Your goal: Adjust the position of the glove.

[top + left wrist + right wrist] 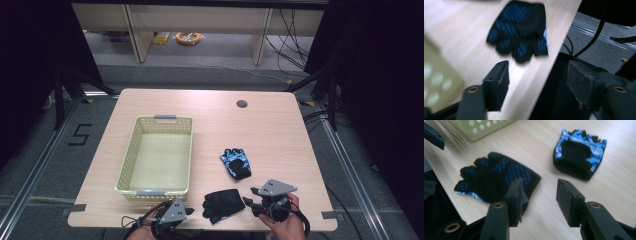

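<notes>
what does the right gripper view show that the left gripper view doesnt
Right gripper view alone: the second glove, light blue patterned, lying apart from the dark one, and the open right gripper.

Left gripper view alone: the open left gripper, the table edge with grey floor and cables beyond it.

Both: the dark glove with blue dots flat on the wooden table, and part of the pale basket.
</notes>
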A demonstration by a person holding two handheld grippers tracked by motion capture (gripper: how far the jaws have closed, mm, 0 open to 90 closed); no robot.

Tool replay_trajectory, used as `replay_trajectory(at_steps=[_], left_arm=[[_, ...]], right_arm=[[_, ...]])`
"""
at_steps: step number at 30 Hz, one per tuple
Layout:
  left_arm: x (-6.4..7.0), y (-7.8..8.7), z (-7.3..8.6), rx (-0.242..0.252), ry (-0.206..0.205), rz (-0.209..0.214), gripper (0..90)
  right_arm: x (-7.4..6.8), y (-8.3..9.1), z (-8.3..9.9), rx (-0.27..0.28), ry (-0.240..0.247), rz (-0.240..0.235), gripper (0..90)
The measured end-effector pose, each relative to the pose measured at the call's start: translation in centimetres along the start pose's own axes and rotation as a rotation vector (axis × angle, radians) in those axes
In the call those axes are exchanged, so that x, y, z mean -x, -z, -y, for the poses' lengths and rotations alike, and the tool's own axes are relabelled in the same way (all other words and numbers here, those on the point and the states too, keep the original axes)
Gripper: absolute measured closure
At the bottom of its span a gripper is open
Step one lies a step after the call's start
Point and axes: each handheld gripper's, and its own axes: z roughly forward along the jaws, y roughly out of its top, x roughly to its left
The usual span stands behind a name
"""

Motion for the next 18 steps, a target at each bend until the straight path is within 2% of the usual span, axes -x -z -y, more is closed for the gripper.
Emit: replay_trajectory(at_steps=[1,2,3,4,6,7,8,9,10,11,13,14,15,16,17,18], left_arm=[[0.2,-0.7,-0.7,0.003,-0.030,-0.008,40.6],[0.2,-0.7,-0.7,0.003,-0.030,-0.008,42.1],[0.3,-1.4,-1.1,-0.008,-0.052,-0.011,47.2],[0.3,-1.6,-1.3,-0.018,-0.072,-0.017,49.2],[0.4,-2.0,-1.4,-0.011,-0.069,-0.016,55.7],[0.4,-2.3,-1.6,-0.013,-0.080,-0.021,55.7],[0.5,-2.5,-1.7,-0.010,-0.074,-0.021,60.5],[0.8,-2.8,-2.1,-0.009,-0.101,-0.008,70.1],[0.8,-2.8,-2.1,-0.009,-0.101,-0.008,73.4],[1.0,-3.0,-2.4,-0.016,-0.115,0.010,77.3],[1.0,-3.5,-2.4,-0.023,-0.133,0.000,82.5],[1.0,-3.5,-2.4,-0.023,-0.133,0.000,84.4],[0.9,-3.8,-2.4,-0.024,-0.115,-0.005,84.4],[0.6,-4.0,-2.4,-0.050,-0.137,-0.016,85.9],[0.5,-4.2,-2.3,-0.055,-0.135,-0.023,87.5],[0.3,-4.4,-2.2,-0.063,-0.138,-0.030,87.5]], right_arm=[[0.2,-0.6,-0.6,-0.009,0.033,-0.008,62.1],[0.2,-0.6,-0.6,-0.009,0.033,-0.008,62.1],[0.3,-1.3,-1.1,-0.021,0.051,-0.013,65.3],[0.3,-1.6,-1.3,-0.030,0.050,-0.017,66.5],[0.3,-2.0,-1.5,-0.035,0.052,-0.024,68.9],[0.4,-2.4,-1.7,-0.030,0.069,-0.030,71.8],[0.5,-2.9,-2.0,-0.030,0.084,-0.040,74.5],[0.3,-3.6,-2.3,-0.037,0.084,-0.051,79.8],[0.3,-3.6,-2.3,-0.037,0.084,-0.051,79.8],[0.4,-4.1,-2.7,-0.045,0.104,-0.053,84.2],[0.3,-4.6,-3.0,-0.055,0.113,-0.079,87.9],[0.3,-4.6,-3.0,-0.055,0.113,-0.079,87.9],[0.2,-5.0,-3.1,-0.048,0.117,-0.077,89.8],[0.1,-5.4,-3.1,-0.053,0.134,-0.086,90.0],[-0.1,-5.4,-3.2,-0.088,0.140,-0.103,90.0],[-0.1,-5.4,-3.2,-0.088,0.140,-0.103,90.0]])
